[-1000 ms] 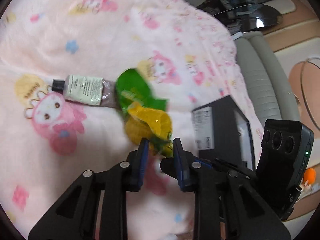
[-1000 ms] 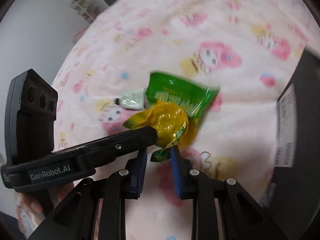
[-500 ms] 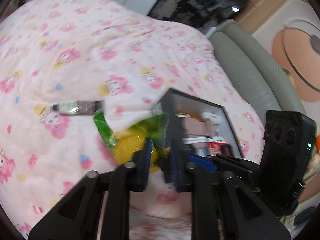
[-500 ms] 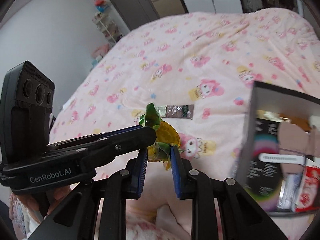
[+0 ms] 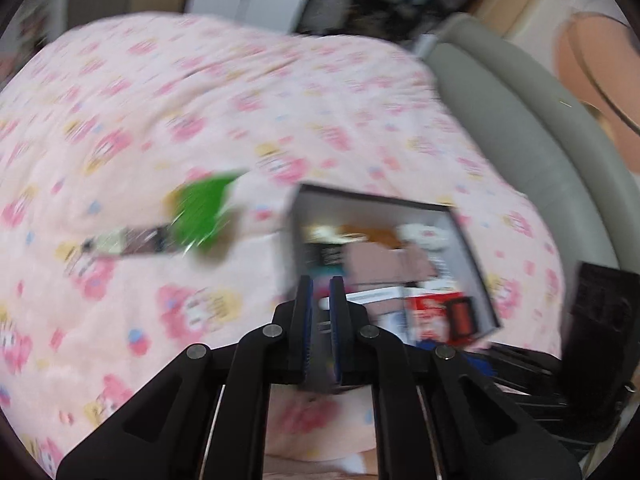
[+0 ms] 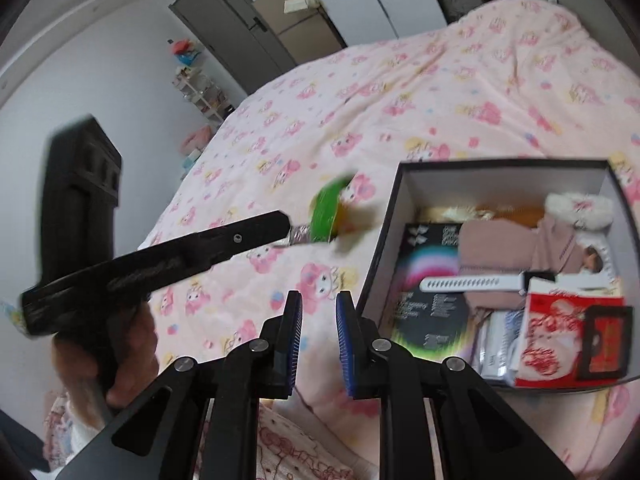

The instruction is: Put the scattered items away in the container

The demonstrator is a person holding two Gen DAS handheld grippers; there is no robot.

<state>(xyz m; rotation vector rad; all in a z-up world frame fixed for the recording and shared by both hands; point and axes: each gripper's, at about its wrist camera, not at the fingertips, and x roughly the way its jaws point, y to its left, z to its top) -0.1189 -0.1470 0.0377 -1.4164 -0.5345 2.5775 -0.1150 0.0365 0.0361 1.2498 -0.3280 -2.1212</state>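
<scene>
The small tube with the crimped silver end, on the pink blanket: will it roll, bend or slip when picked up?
The small tube probably will not roll far: its crimped silver end looks flat. It looks like a squeeze tube, so a pinch would likely dent it. The pink blanket is plush, so a push may sink it, not slide it.

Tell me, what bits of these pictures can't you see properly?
- Green packet: smeared by motion in both views. Its print is unreadable, and whether it lies on the blanket or is in the air cannot be told.
- Tube: blurred in the left view, so its label is unreadable.
- Box: in the right view the red packet and the pinkish cloth cover whatever lies underneath.
</scene>
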